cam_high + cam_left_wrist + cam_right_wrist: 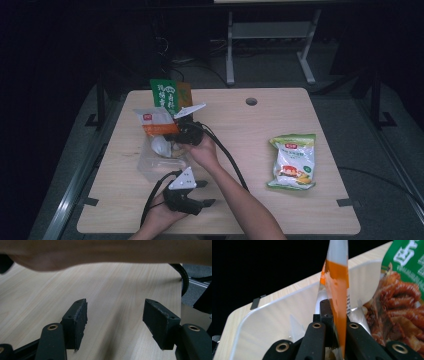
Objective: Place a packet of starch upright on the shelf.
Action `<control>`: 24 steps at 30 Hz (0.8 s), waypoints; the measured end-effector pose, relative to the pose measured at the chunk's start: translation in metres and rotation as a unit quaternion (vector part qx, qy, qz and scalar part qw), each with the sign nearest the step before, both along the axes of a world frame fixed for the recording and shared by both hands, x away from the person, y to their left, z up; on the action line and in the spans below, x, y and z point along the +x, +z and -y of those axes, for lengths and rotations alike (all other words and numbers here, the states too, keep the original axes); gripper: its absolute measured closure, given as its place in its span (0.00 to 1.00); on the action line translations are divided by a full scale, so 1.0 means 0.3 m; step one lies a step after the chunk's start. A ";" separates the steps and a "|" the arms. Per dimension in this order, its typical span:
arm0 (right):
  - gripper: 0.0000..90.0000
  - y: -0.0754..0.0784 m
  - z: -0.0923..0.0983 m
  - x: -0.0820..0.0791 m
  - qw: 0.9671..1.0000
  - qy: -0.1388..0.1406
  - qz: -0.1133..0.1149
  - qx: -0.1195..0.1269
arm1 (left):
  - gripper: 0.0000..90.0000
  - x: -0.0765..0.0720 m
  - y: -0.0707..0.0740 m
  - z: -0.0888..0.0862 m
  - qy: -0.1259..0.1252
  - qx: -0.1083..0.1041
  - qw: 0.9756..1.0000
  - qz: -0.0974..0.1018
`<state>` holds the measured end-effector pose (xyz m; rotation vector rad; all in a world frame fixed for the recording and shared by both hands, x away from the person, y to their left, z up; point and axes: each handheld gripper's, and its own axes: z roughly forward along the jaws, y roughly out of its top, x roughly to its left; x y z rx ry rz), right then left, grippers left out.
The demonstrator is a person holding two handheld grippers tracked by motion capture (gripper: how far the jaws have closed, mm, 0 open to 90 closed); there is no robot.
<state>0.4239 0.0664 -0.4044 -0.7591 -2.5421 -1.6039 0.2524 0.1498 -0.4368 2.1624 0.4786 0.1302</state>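
Presently the right gripper (pixel 186 131) has its jaws clamped together on the edge of an orange-and-white packet (pixel 156 121), which stands edge-on between the pads in the right gripper view and rises above them over the clear plastic bin (pixel 150 167). The left gripper (pixel 202 192) rests near the table's near edge with its jaws apart and nothing between them; bare wood lies ahead of its pads (pixel 79 320).

Risks, as judged from this position:
- The hold is on a thin film edge only. The packet could slip from the pads or tear at the seam if it is swung or pulled sideways.
- The bin is light and not steadied by the idle gripper. A packet pressed down against its wall could tip or slide it.
- A green packet (pixel 171 95) printed with a food picture leans just beside the held one, at the bin's far end from the gripper. A sideways sweep could knock it over or drag it out.
- The right gripper's cable (pixel 227 157) trails back along the forearm and could snag the left gripper.

Count:
- Grippers: two.
- Bins: one.
- Packets at the bin: the orange-and-white one held and the green one; pale items lie inside the bin, number unclear.
- Packets apart from the grippers: one green-and-white snack bag (pixel 292 161), lying flat well off to the right of both.
- Table (pixel 280 115): one.
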 end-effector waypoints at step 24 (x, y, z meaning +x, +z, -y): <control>0.92 0.002 0.099 -0.066 0.993 0.046 -0.027 -0.107 | 0.40 -0.004 0.002 0.011 -0.002 0.001 1.000 0.001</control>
